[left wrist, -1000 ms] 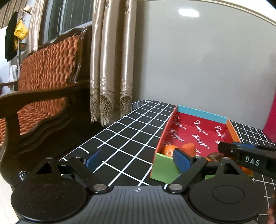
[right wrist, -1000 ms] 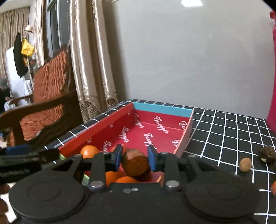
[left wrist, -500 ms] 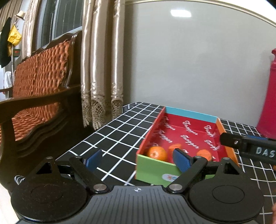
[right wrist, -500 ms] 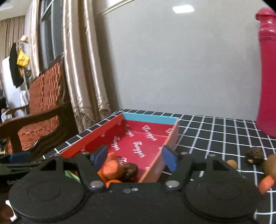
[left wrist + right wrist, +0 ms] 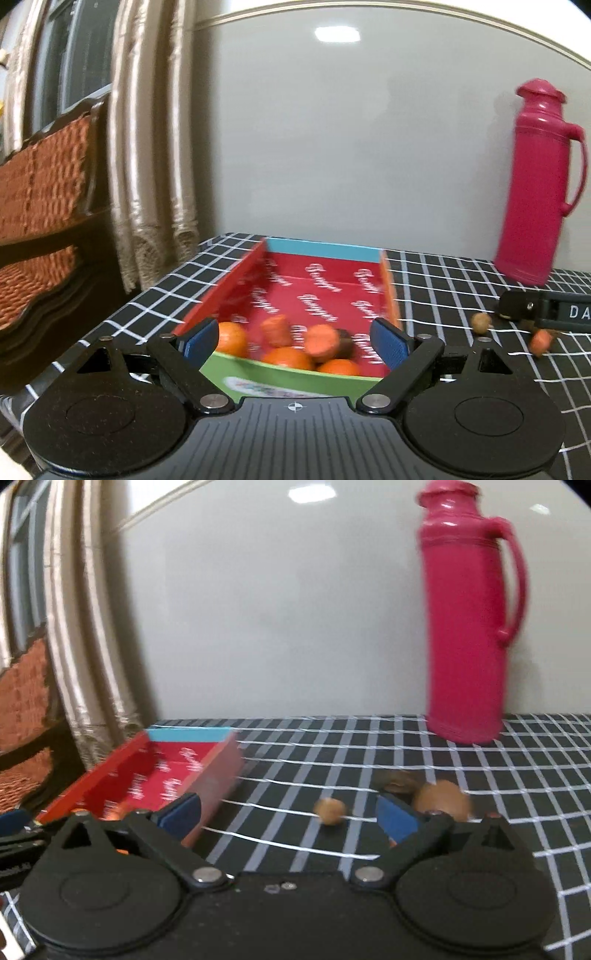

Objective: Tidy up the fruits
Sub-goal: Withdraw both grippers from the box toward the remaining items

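A red box (image 5: 325, 291) with a green front wall and a blue back wall holds several oranges (image 5: 231, 338), carrot pieces (image 5: 321, 341) and a dark fruit (image 5: 345, 343). My left gripper (image 5: 295, 338) is open and empty just before the box's front. My right gripper (image 5: 290, 814) is open and empty to the right of the box (image 5: 159, 771); it also shows in the left wrist view (image 5: 546, 312). Loose on the table lie a small tan fruit (image 5: 330, 810), a brown round fruit (image 5: 441, 799) and a dark fruit (image 5: 395, 781). A carrot piece (image 5: 539, 341) lies there too.
A tall pink thermos (image 5: 467, 613) stands at the back of the black checked table (image 5: 332, 753) by the wall. A wooden chair (image 5: 40, 221) with an orange cushion and curtains (image 5: 155, 155) are off the table's left edge.
My right gripper opened and let its brown fruit go into the box, then swung right towards the loose fruits. My left gripper turned right, so the box is now centred before it.
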`<action>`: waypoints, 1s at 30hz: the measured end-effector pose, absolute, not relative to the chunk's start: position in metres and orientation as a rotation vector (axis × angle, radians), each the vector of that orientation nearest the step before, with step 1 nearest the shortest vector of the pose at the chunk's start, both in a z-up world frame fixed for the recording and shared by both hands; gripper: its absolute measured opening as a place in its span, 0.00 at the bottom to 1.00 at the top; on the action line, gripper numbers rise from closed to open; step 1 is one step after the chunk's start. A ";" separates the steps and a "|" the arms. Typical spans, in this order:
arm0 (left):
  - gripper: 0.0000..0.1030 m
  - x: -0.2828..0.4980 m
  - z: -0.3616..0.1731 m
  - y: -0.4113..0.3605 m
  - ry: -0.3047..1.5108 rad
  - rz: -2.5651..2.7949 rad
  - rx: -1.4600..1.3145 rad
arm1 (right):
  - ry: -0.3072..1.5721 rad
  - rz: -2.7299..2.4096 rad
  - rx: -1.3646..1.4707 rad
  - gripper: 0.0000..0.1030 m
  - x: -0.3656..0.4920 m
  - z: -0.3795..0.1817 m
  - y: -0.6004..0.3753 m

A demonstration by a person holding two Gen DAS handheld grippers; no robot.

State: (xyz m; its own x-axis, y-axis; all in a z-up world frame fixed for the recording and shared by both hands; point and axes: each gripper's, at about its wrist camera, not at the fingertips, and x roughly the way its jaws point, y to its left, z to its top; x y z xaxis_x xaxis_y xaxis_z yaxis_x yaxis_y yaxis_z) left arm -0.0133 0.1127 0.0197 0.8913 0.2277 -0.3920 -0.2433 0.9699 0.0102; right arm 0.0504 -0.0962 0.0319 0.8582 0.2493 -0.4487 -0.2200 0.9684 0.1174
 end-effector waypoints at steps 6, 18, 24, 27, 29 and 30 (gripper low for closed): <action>0.86 -0.003 0.022 0.073 0.400 0.164 -0.006 | 0.507 0.167 0.088 1.00 0.042 0.026 -0.130; 0.86 0.041 0.017 -0.003 0.457 0.038 0.040 | 0.487 0.076 0.157 1.00 0.022 0.023 -0.191; 0.86 0.078 0.004 -0.021 0.549 0.031 0.058 | 0.472 0.053 0.188 1.00 0.018 0.025 -0.207; 0.86 0.093 -0.001 -0.026 0.571 0.031 0.044 | 0.478 0.043 0.182 1.00 0.015 0.024 -0.211; 0.86 0.101 -0.004 -0.030 0.573 0.036 0.048 | 0.484 0.039 0.187 1.00 0.015 0.021 -0.215; 0.86 0.103 -0.005 -0.032 0.573 0.036 0.048 | 0.487 0.038 0.189 1.00 0.015 0.020 -0.216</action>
State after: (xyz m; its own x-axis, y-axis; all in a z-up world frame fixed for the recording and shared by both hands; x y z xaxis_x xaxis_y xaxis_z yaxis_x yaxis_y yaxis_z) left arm 0.1032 -0.0319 -0.0047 0.8397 0.0474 -0.5410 -0.0207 0.9983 0.0554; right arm 0.0150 -0.2163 0.0201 0.8833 0.0810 -0.4617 0.0090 0.9819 0.1893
